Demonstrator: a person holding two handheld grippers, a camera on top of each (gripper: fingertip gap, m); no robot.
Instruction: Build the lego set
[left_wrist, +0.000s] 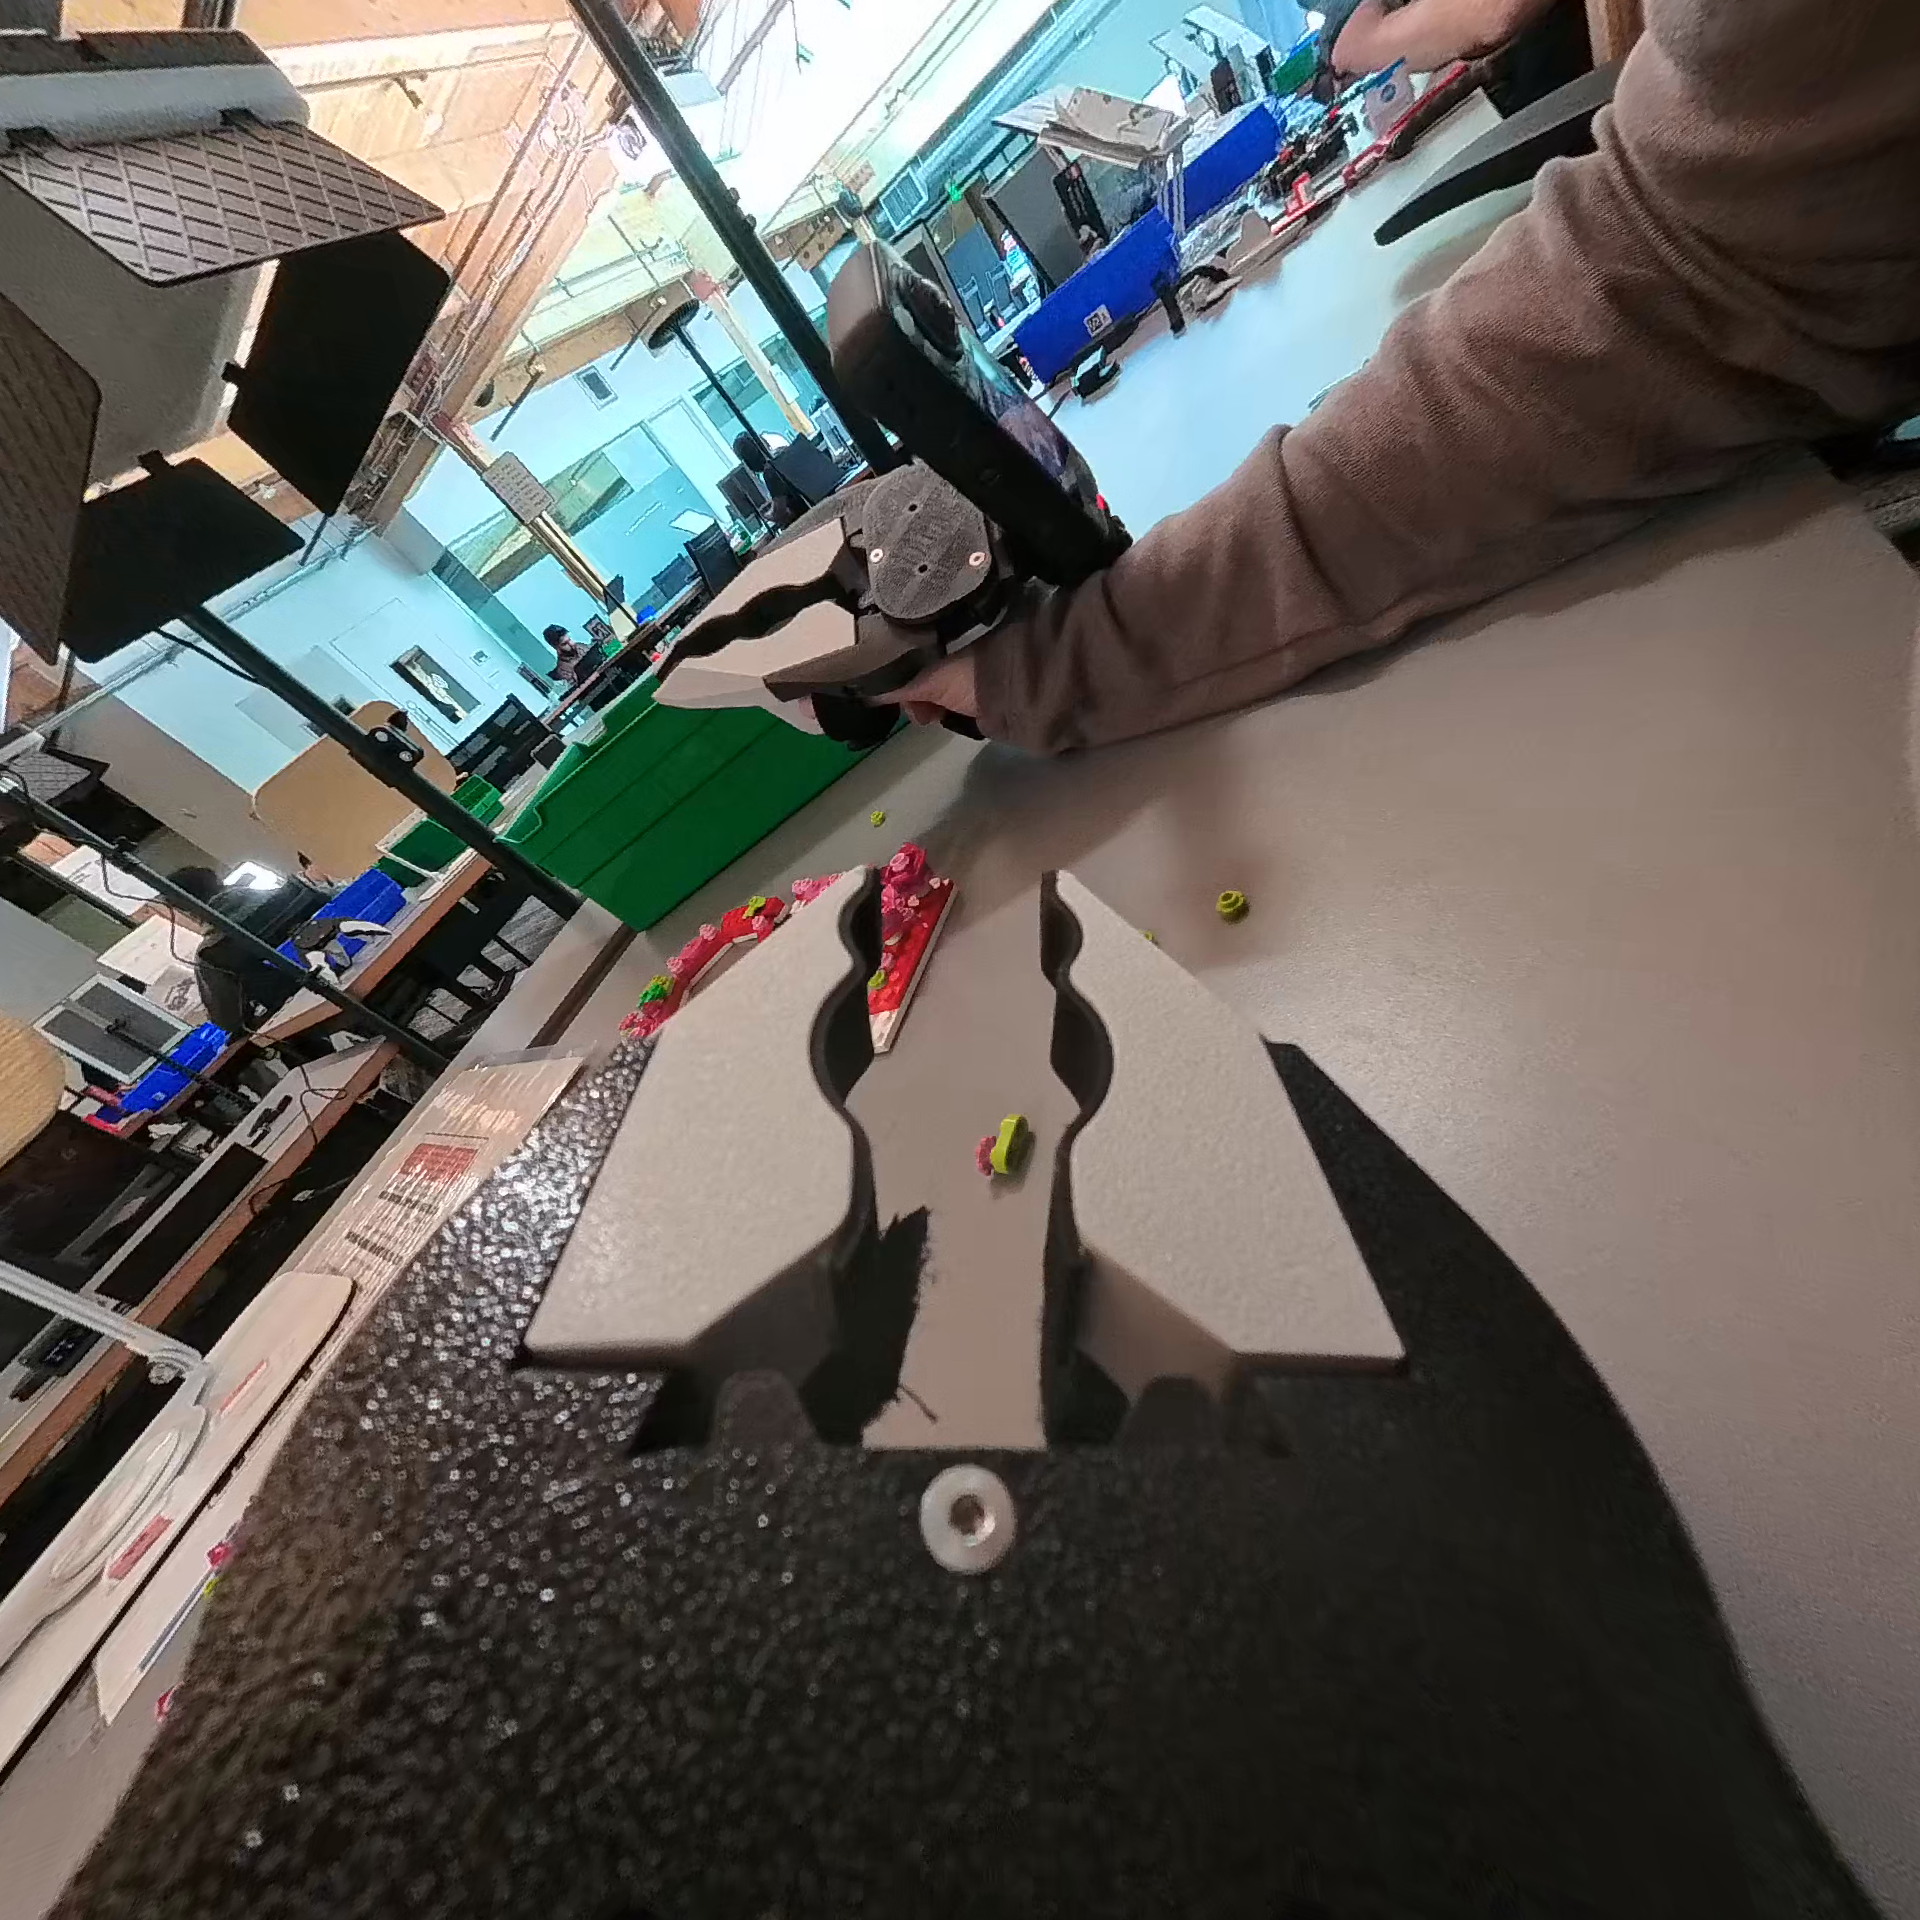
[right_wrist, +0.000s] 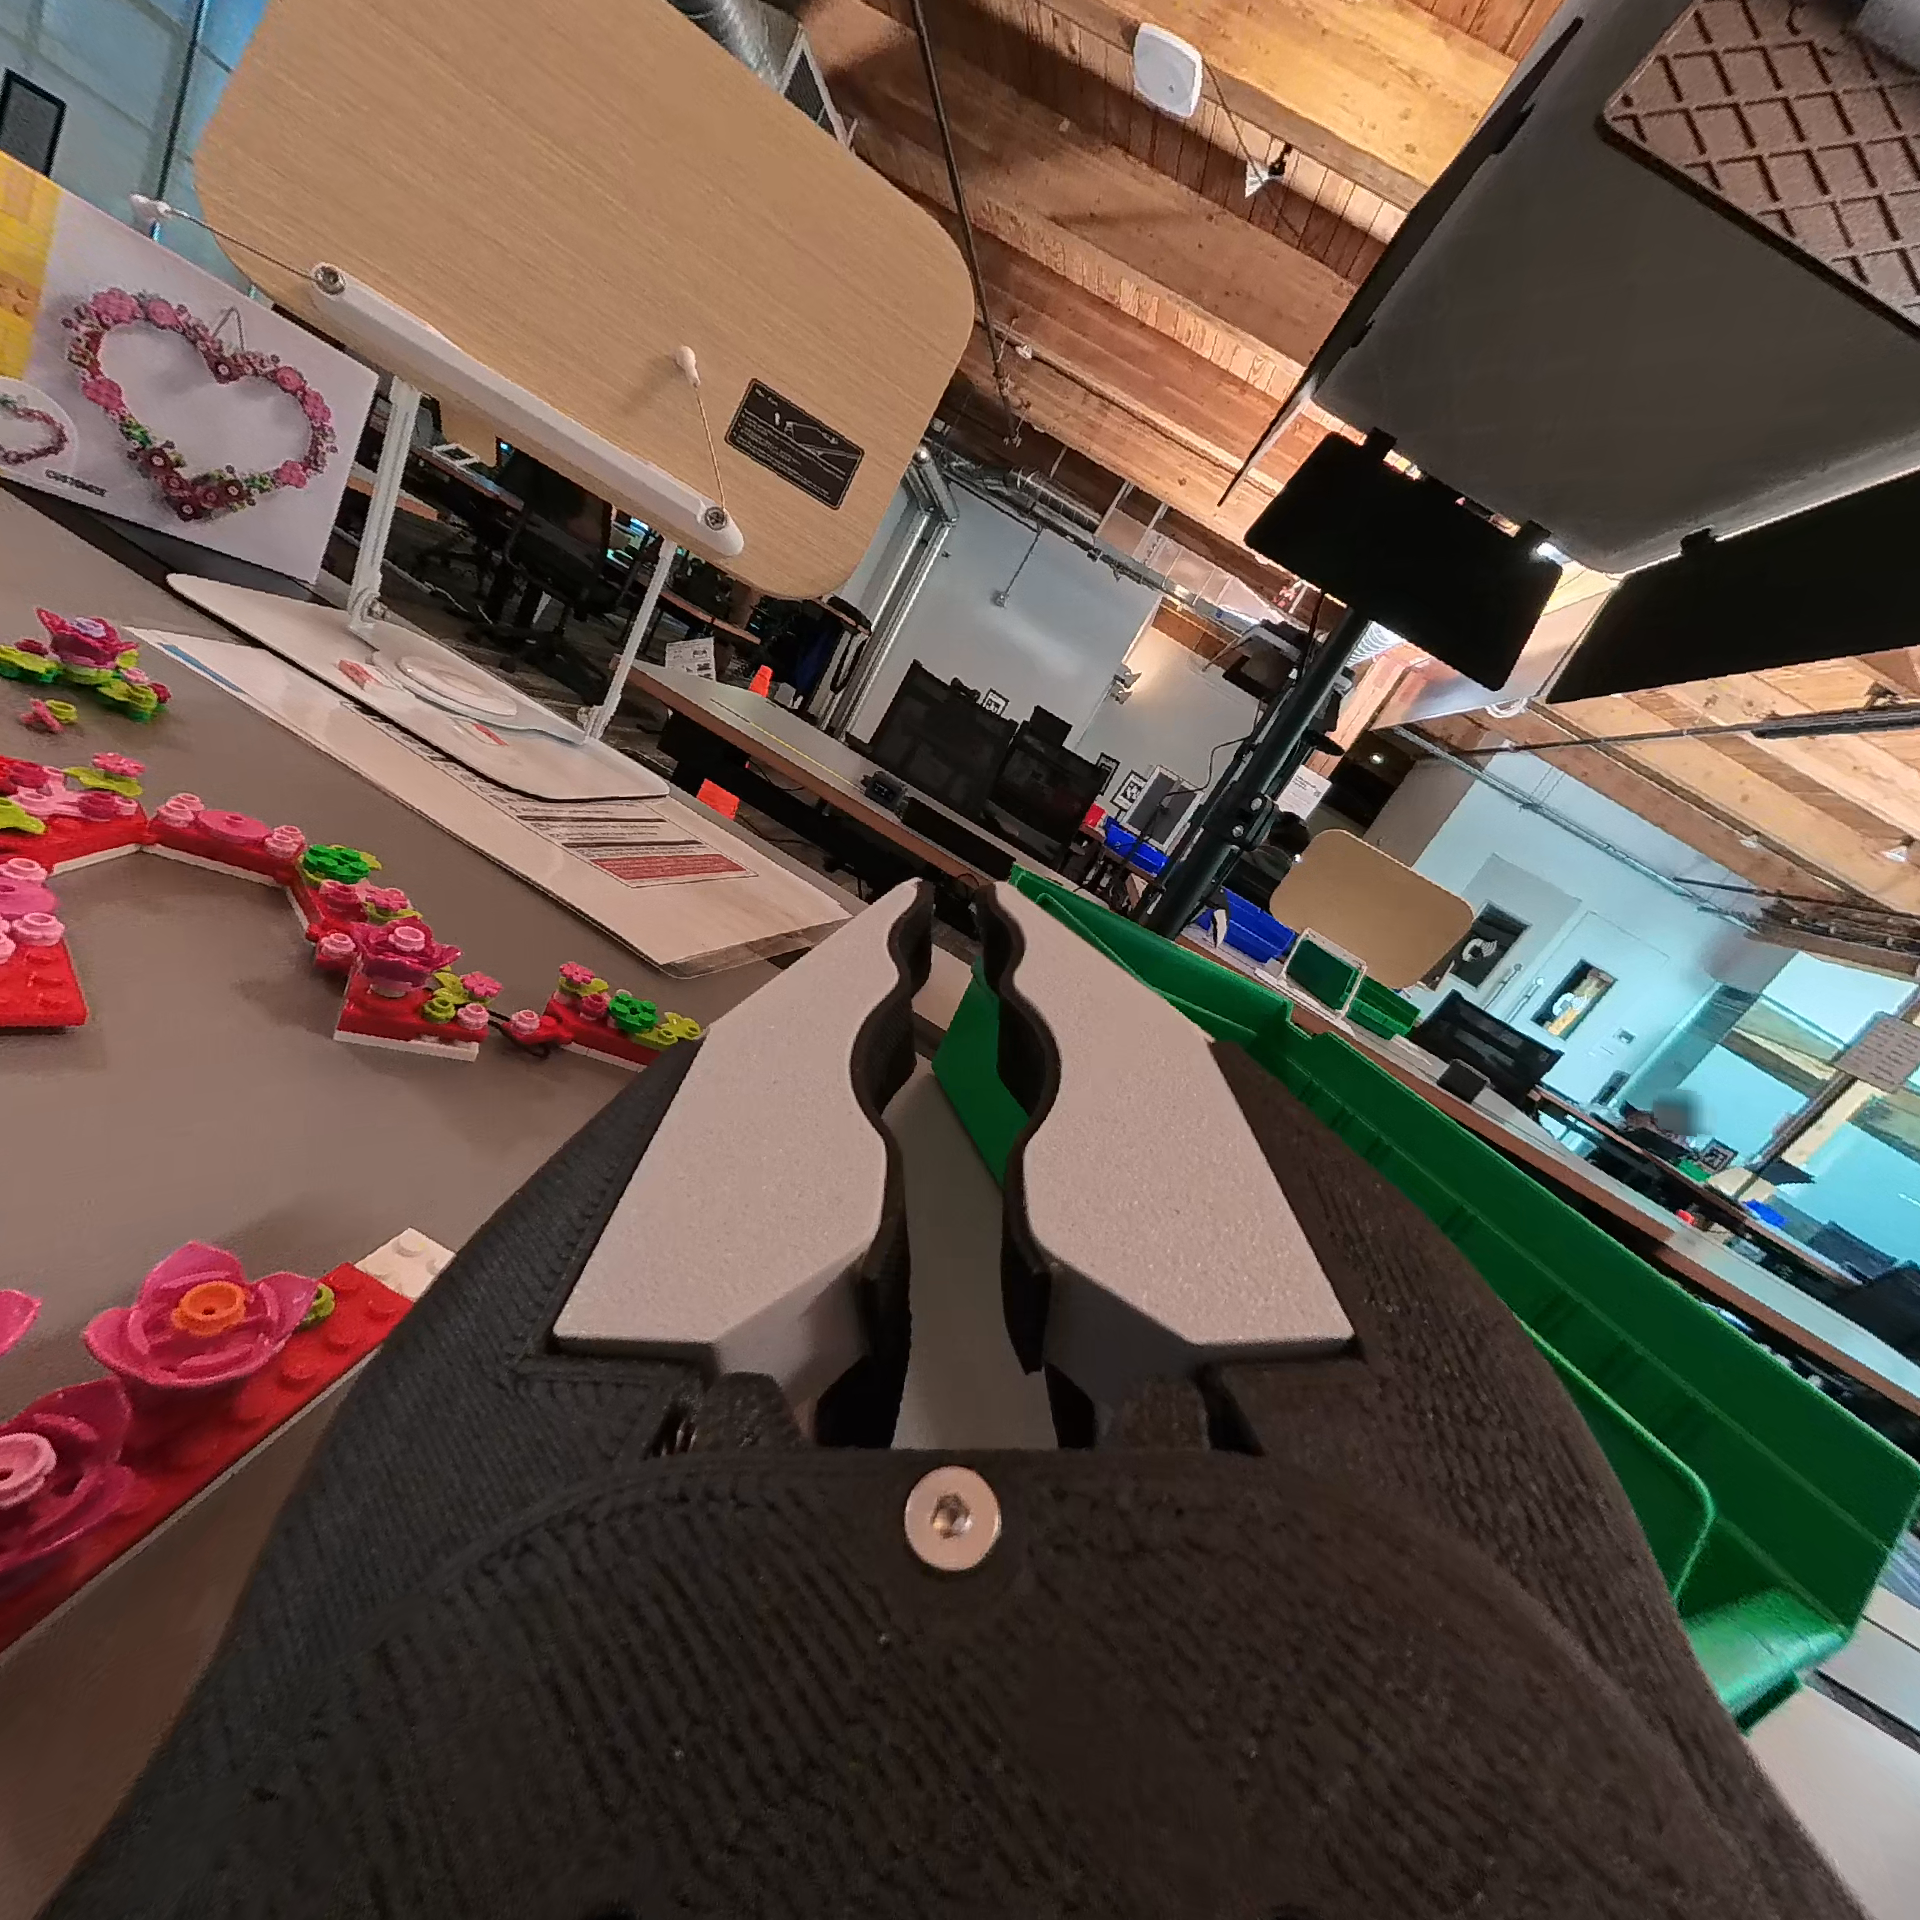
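Observation:
In the left wrist view my left gripper (left_wrist: 958, 894) is open and empty, low over the grey table. A small lime-green and pink piece (left_wrist: 1006, 1143) lies on the table between its fingers. Past the tips lies the red flower build (left_wrist: 920, 961). A loose lime stud (left_wrist: 1232, 906) lies to the right. My right gripper (left_wrist: 675, 681) hovers beyond, held by a hand in a brown sleeve (left_wrist: 1455, 499). In the right wrist view my right gripper (right_wrist: 956, 904) is empty, its jaws a narrow gap apart. The heart-shaped red build with pink flowers (right_wrist: 395, 966) lies to its left.
Green bins (right_wrist: 1558, 1299) stand right of the right gripper and also show in the left wrist view (left_wrist: 707, 790). A wooden book stand (right_wrist: 582, 270), a printed sheet (right_wrist: 582, 821) and the set's box (right_wrist: 197, 416) stand behind the build. Lamps hang overhead. The left gripper's tips are roughly 25 centimetres from the right gripper's.

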